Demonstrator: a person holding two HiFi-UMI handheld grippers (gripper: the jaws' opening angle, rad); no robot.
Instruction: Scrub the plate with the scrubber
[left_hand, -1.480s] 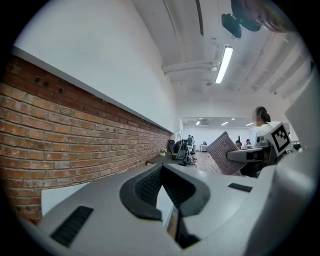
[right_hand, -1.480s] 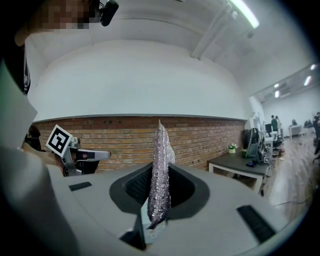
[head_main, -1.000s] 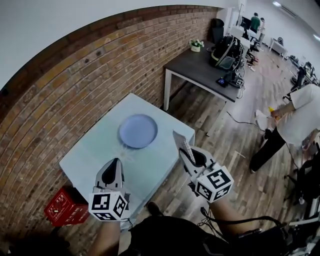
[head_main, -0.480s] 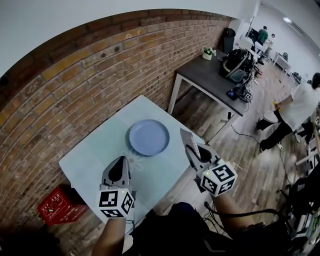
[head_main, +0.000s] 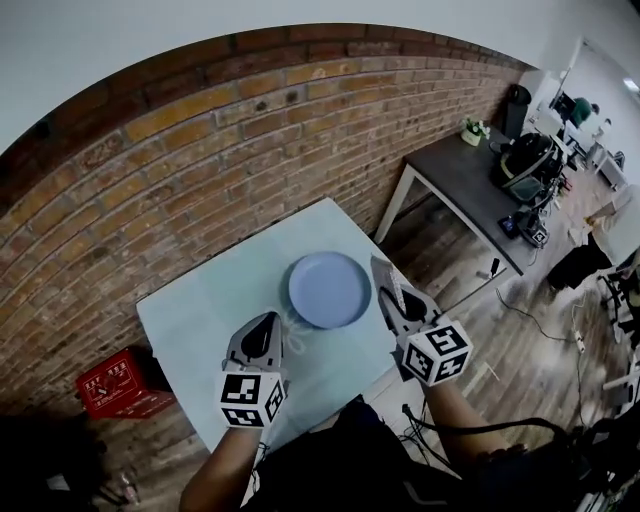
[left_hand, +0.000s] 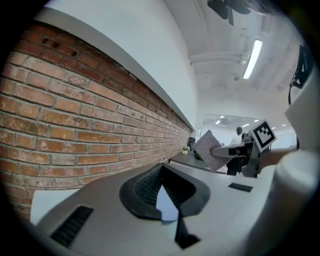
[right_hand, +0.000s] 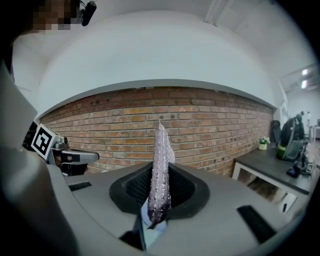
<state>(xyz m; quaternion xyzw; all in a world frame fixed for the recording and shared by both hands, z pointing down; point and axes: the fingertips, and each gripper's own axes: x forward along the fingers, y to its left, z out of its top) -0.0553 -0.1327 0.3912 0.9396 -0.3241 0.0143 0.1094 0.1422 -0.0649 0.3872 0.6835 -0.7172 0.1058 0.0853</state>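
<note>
Fingers (right_hand: 183, 188) of the right gripper (right_hand: 159, 175) pinch a thin silvery scrubber (right_hand: 160, 147); left gripper (left_hand: 161, 172) closed, empty.

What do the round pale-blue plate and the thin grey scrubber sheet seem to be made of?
The round pale-blue plate looks like plastic or glazed ceramic: smooth, even colour. The thin grey scrubber sheet seems a metallic-thread mesh: bumpy, glittering weave.

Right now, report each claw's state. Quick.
Left claw: shut, nothing in it.
Right claw: shut on the scrubber.
</note>
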